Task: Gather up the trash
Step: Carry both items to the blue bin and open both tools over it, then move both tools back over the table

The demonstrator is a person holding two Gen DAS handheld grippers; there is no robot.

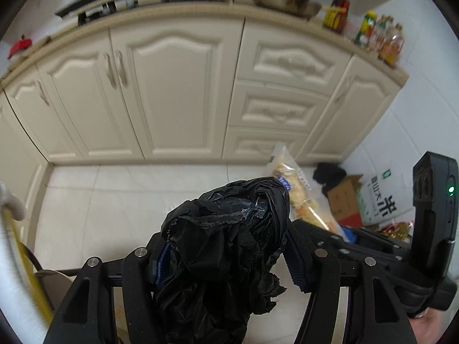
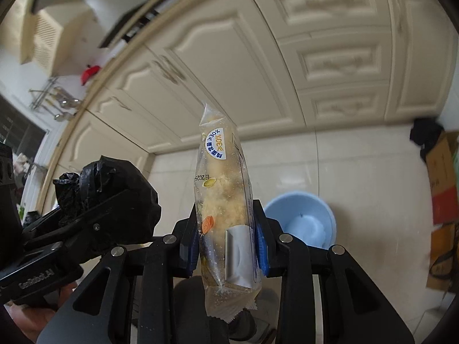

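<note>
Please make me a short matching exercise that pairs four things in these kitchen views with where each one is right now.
Things:
1. black plastic bag
2. clear snack wrapper
3. light blue basin
4. frying pan

Places:
A. on the countertop
B. on the floor tiles
C. clamped in the right gripper
D. clamped in the left gripper

Pairs: 1-D, 2-C, 3-B, 4-A

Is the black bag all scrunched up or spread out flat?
Scrunched up. The black bag is a crumpled wad with wrinkles and ragged edges, pinched in the left gripper. Whether anything is inside cannot be told.
</note>
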